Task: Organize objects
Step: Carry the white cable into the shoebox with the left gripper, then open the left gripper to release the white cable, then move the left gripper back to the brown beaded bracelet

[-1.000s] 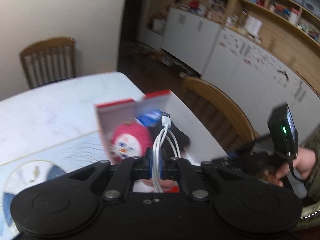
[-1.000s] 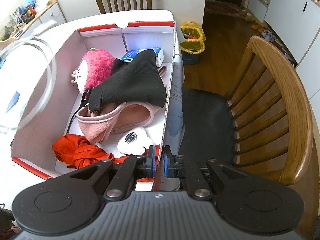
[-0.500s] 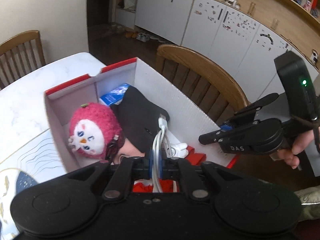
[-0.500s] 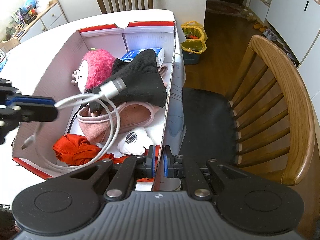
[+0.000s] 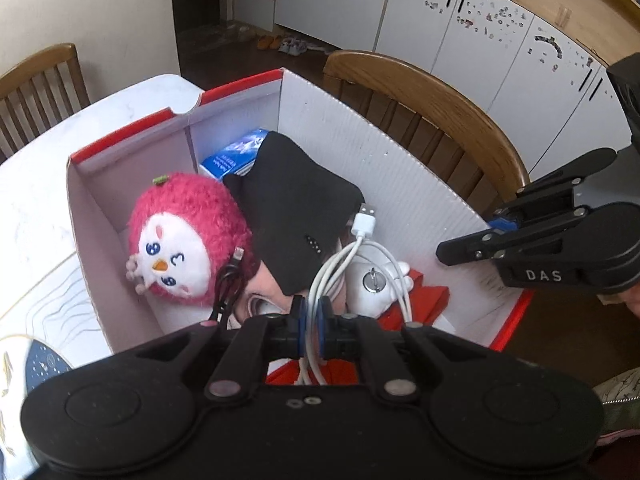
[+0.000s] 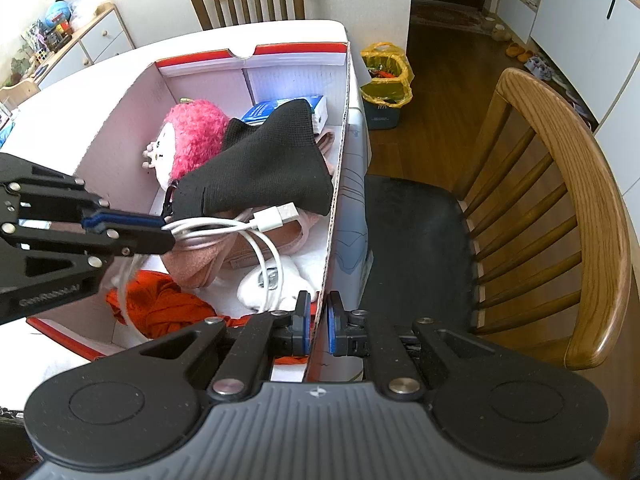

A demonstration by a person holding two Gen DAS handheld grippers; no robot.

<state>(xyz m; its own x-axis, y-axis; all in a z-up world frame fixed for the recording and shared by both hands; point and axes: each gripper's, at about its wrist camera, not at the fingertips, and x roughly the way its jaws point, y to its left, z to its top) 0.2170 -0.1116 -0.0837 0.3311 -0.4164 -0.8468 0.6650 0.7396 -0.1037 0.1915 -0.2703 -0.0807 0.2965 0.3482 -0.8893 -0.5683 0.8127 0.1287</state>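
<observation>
White charging cable, coiled in loops with its USB plug free, is pinched between the closed blue pads of the left gripper, hanging over the open cardboard box just above the black knit cloth and pink slipper. Along the box's right wall, the right gripper clamps the corrugated edge between its nearly closed pads. Inside also lie a pink plush toy and red fabric.
</observation>
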